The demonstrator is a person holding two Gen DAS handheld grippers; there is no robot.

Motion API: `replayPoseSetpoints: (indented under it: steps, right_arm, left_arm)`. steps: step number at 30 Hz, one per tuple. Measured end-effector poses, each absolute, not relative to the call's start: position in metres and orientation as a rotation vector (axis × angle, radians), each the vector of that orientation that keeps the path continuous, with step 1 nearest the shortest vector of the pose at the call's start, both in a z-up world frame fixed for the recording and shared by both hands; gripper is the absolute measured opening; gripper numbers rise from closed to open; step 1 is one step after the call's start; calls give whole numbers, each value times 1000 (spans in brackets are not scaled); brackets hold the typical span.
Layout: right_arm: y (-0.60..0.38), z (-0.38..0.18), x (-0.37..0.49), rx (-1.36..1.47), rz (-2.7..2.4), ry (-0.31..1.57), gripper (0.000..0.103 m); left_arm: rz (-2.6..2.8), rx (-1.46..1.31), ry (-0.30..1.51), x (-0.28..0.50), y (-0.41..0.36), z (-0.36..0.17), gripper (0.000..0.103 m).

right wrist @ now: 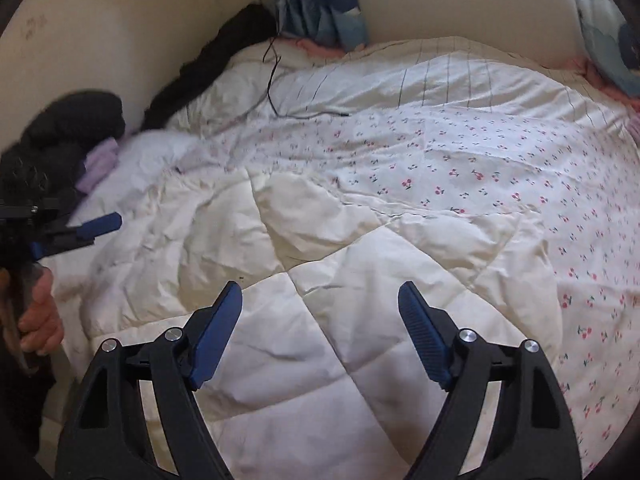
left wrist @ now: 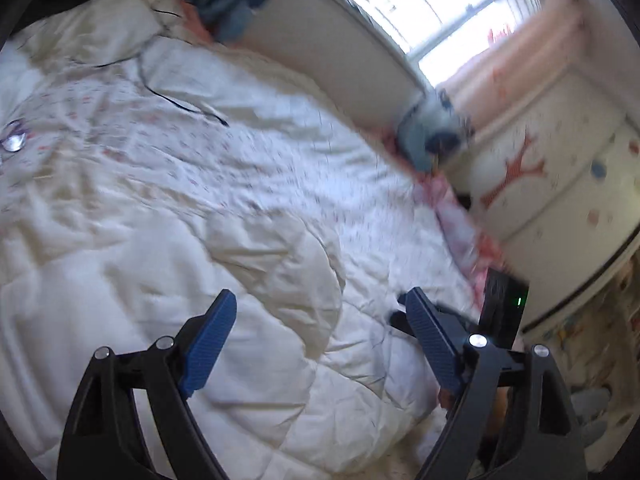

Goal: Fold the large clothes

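A large cream quilt [right wrist: 360, 280] lies spread over a bed, part of it turned back on the cherry-print side [right wrist: 480, 168]. It also shows in the left wrist view [left wrist: 180, 220]. My right gripper [right wrist: 320, 296] is open and empty, just above the quilt's near cream part. My left gripper [left wrist: 320, 304] is open and empty above the quilt's near edge; it also shows at the left edge of the right wrist view [right wrist: 86, 234], held by a hand. The left wrist view is blurred.
A black cable [right wrist: 280, 92] lies across the quilt's far part. Dark and lilac clothes [right wrist: 80, 140] are piled at the left by the wall. Blue patterned pillows [right wrist: 328, 4] lean at the headboard. A cabinet [left wrist: 560, 160] stands beside the bed.
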State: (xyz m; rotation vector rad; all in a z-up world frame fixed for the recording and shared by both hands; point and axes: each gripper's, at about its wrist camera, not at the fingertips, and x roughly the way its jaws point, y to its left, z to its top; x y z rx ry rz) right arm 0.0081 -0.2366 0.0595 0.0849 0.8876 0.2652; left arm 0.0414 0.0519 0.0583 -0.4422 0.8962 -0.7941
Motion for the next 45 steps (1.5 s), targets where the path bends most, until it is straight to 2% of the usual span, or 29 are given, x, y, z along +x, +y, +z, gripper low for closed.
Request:
replayPoseSetpoints:
  steps: [4, 8, 11, 14, 16, 19, 24, 27, 30, 32, 34, 36, 39, 45]
  right_arm:
    - [-223, 19, 57, 17, 174, 965, 77]
    - [-256, -18, 95, 165, 116, 1066, 79]
    - [-269, -14, 107, 197, 78, 1090, 79]
    - [-262, 13, 103, 188, 142, 991, 79]
    - [-249, 18, 108, 120, 142, 991, 79]
    - [-242, -14, 132, 52, 89, 1093, 80]
    - [-263, -46, 155, 168, 63, 1140, 82]
    - [-267, -31, 145, 180, 75, 1131, 82]
    - [-276, 18, 95, 190, 124, 985, 82]
    - [-284, 41, 59, 156, 119, 912, 86]
    - [-299, 52, 19, 126, 81, 843, 95]
    - [-312, 38, 4, 105, 26, 848, 96]
    - [-331, -10, 5, 154, 52, 892, 96]
    - [-328, -4, 8, 134, 56, 925, 96]
  left_arm:
    - [-655, -449, 989, 88, 16, 22, 83]
    - [-520, -498, 1066, 138, 16, -24, 83]
    - [-486, -509, 1108, 151, 17, -22, 83]
    - [-509, -509, 1037, 132, 29, 2, 83]
    - [-500, -523, 1004, 126, 39, 5, 83]
    - [-463, -540, 1033, 139, 45, -21, 83]
    - [-442, -439, 1013, 149, 28, -37, 83]
    - [-455, -455, 1016, 136, 37, -24, 83]
    - [-441, -505, 924, 107, 71, 6, 83]
    - [-401, -470, 857, 87, 95, 21, 85]
    - [-346, -453, 835, 78, 113, 20, 86]
    - [-307, -443, 863, 79, 126, 2, 87]
    - [-332, -462, 870, 81, 130, -26, 86]
    - [-263, -316, 869, 70, 111, -19, 86]
